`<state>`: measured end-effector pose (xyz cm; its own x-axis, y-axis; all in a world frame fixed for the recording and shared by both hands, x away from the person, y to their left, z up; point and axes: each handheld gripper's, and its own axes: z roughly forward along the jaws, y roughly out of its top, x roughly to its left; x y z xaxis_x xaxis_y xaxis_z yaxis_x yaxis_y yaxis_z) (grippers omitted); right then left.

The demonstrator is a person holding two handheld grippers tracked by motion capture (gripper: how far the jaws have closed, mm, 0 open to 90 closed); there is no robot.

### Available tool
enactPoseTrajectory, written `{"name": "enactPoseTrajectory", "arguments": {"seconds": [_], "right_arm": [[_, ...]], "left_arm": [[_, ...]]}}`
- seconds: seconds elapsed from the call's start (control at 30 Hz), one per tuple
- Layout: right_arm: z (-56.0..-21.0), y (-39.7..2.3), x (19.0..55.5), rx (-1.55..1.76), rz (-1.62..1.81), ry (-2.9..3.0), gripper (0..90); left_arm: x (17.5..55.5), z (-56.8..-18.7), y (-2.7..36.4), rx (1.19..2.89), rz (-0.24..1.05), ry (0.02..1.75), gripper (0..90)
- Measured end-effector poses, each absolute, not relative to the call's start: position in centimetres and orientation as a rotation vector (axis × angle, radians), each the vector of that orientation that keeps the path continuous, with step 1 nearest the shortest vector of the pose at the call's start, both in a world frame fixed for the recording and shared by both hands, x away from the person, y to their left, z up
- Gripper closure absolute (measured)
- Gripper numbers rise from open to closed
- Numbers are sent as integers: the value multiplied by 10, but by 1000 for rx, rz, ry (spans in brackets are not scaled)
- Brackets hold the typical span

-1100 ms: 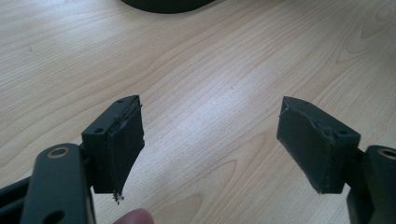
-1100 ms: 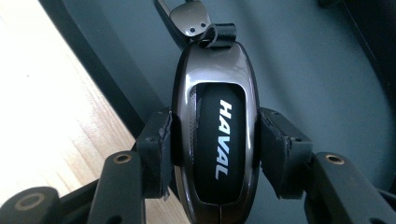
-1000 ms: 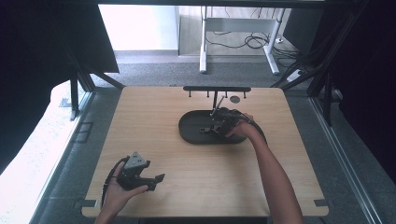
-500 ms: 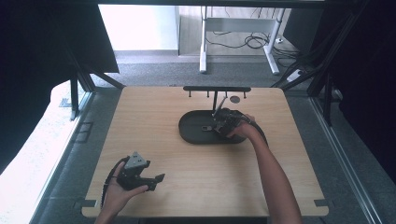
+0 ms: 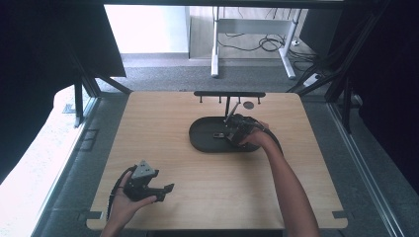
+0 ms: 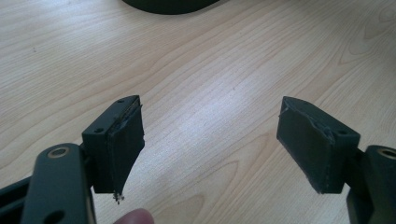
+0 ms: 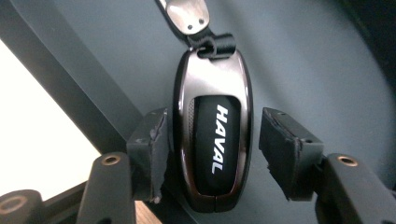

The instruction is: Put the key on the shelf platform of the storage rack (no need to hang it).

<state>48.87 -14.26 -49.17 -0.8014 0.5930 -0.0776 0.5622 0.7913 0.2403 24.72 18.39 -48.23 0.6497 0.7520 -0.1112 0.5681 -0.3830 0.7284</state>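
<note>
The right gripper [image 7: 212,158] stood over the dark tray [image 5: 202,143], its jaws having just been opening. The key fob [image 7: 213,126] lay between them: the left pad seemed to touch or nearly touch the fob's edge, while the right pad stood clear with a gap — so the grip read as released, not pressing. The fob rested on the tray floor, directly ahead of and between the jaws, its long axis running along the gripper's own line. Its ring end, with the metal tag [image 7: 187,14], pointed away from the gripper; its blunt end lay nearest the jaw roots. The lettered face looked up at the camera.

In the high view the right gripper [image 5: 237,131] sat at the tray's right half, beneath the black hook rack [image 5: 230,94] at the table's [image 5: 296,197] far edge. This hand was by far the nearer to the fob.

The left gripper [image 6: 210,154] was wide open with nothing between its pads — bare wood lay under it, and the tray's rim showed well ahead of it. In the high view it [image 5: 148,185] rested near the table's front left, well apart from the fob.

Judging by this, the fob looked set down in the tray, and any next move would lift the jaws back along that same axis.
</note>
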Motion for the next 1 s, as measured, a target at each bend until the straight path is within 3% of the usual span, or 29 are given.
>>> {"name": "enactPoseTrajectory", "arguments": {"seconds": [0.6, 1.0], "right_arm": [[-455, -146, 457, 846, 516, 2727, 396], [-439, -170, 405, 838, 686, 2679, 404]], "left_arm": [[247, -484, 178, 2112, 301, 1017, 232], [246, -484, 177, 2113, 305, 1013, 233]]}}
